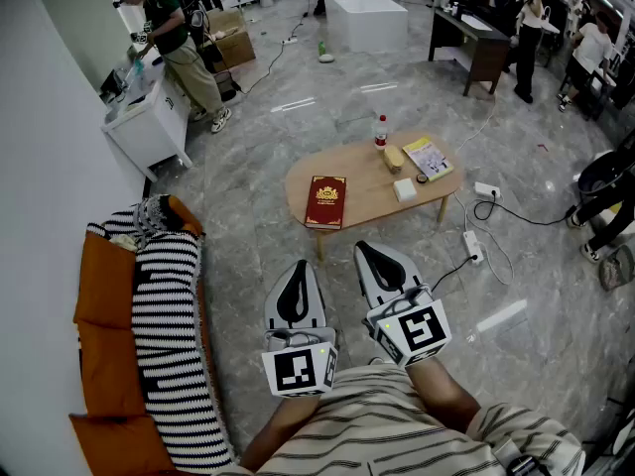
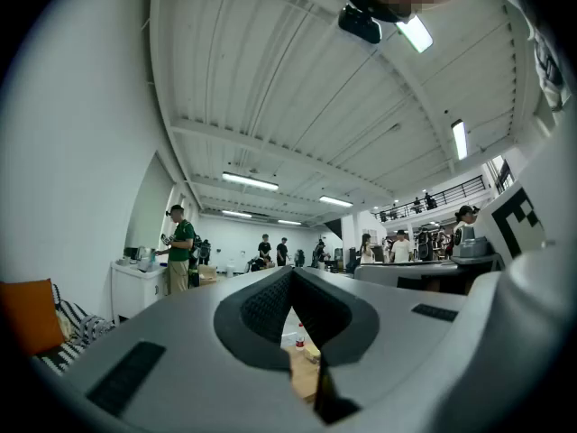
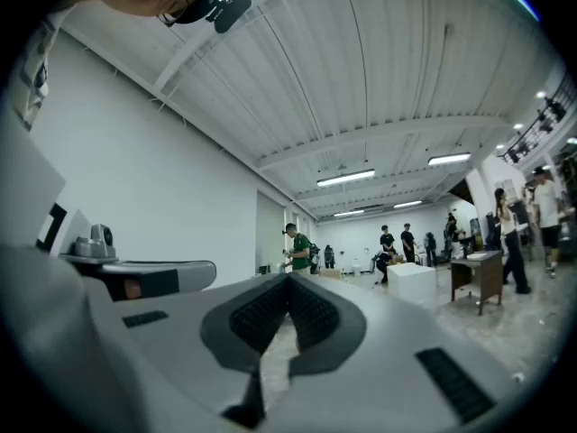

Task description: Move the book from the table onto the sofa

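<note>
A dark red book (image 1: 325, 201) with a gold emblem lies flat on the near left part of a low wooden table (image 1: 368, 193). The sofa (image 1: 139, 345), orange with a black-and-white striped throw, stands at the lower left. My left gripper (image 1: 296, 271) and right gripper (image 1: 371, 254) hang side by side over the floor, short of the table's near edge, both shut with nothing in them. In the left gripper view a strip of the table (image 2: 303, 371) and a red-capped bottle (image 2: 299, 337) show through the slot between the jaws; the book is hidden there.
On the table stand a bottle (image 1: 380, 132), a yellow block (image 1: 394, 158), a white box (image 1: 404, 189) and a yellow-covered booklet (image 1: 428, 157). A power strip (image 1: 472, 245) and cables lie on the floor at the right. A white counter (image 1: 149, 125) with a person stands at far left.
</note>
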Action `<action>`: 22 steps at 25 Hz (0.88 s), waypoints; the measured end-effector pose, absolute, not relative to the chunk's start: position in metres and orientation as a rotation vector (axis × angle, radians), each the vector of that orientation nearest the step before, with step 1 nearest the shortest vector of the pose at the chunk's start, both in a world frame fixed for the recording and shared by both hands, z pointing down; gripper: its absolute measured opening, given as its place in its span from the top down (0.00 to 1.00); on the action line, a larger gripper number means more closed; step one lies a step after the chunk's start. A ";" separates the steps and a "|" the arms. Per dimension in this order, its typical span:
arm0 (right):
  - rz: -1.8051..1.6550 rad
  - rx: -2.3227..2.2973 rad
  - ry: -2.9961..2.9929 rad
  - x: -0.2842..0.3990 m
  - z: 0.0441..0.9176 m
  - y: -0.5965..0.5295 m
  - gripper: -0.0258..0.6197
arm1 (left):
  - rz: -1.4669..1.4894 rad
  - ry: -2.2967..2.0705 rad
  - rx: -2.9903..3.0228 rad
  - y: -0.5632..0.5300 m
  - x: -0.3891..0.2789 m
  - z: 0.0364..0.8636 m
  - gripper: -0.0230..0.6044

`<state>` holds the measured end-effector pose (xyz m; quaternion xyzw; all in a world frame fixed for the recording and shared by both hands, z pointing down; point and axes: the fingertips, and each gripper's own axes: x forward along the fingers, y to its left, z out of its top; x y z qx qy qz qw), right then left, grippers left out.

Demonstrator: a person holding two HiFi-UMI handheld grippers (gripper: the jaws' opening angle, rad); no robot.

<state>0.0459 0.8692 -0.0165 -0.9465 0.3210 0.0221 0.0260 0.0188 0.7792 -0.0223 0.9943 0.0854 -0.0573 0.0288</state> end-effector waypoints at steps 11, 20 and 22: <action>0.038 -2.924 1.035 0.044 -0.008 0.906 0.94 | -0.148 0.201 3.085 0.816 0.017 -0.013 0.96; -0.036 -2.881 1.025 0.066 0.024 0.919 0.94 | -0.038 0.196 3.105 0.828 0.036 0.014 0.95; -0.059 -2.882 1.016 0.079 0.031 0.916 0.94 | -0.008 0.207 3.095 0.826 0.049 0.023 0.95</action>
